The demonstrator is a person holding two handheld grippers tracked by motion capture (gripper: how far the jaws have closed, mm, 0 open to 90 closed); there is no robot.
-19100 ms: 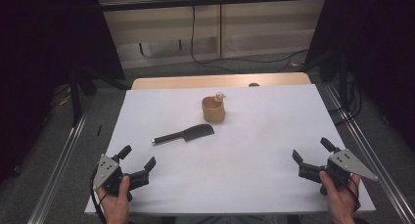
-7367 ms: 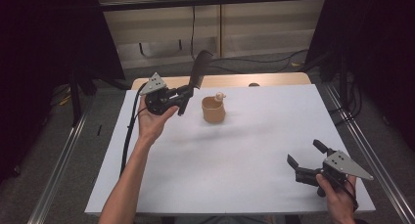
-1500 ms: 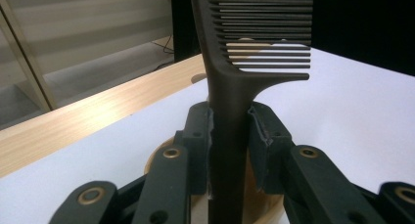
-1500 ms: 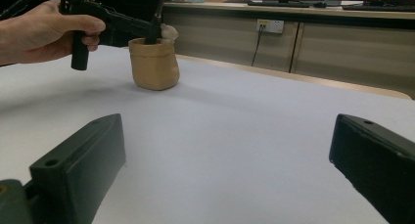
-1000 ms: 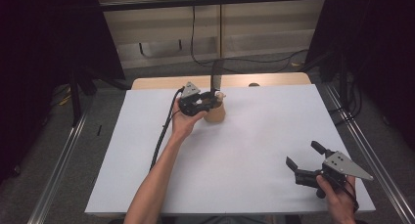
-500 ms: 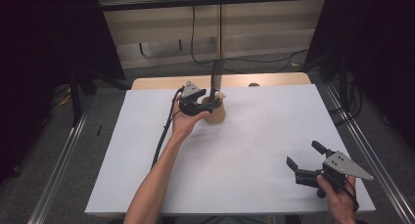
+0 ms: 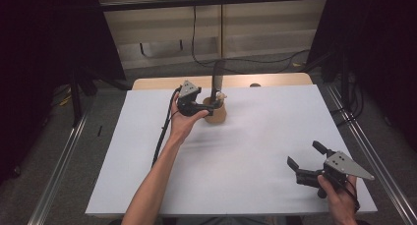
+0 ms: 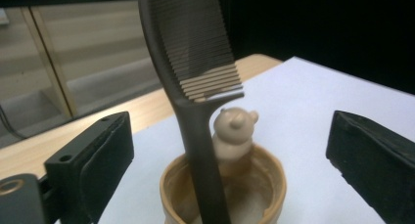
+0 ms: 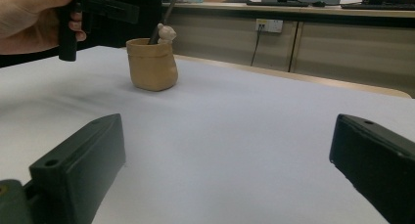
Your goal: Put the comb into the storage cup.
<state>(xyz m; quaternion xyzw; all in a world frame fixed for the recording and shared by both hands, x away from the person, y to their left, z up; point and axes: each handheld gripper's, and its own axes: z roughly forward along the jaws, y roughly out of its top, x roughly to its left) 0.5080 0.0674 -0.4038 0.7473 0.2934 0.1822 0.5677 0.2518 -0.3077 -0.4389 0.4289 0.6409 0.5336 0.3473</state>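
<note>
A dark comb (image 7: 218, 77) stands upright in a tan cup (image 7: 216, 113) at the table's far middle, handle down and teeth up. The cup has a small bear figure (image 8: 235, 128) on its rim. My left gripper (image 7: 205, 105) is just left of the cup and open. In the left gripper view, its two fingers (image 8: 93, 160) stand wide apart on either side of the comb (image 8: 195, 62), touching neither comb nor cup (image 8: 266, 182). My right gripper (image 7: 305, 155) hovers open and empty near the table's front right corner, far from the cup (image 9: 151, 65).
A white sheet (image 7: 275, 136) covers the table, with a strip of bare wood (image 7: 275, 80) along its far edge. Metal rails (image 7: 59, 176) run along both sides. The left gripper's cable (image 7: 162, 131) trails beside the forearm. Cupboards and wall cables lie beyond the table.
The comb was lifted off the table and carried to the cup. The left gripper has now let go of it and eased slightly left. The right gripper has hardly moved.
</note>
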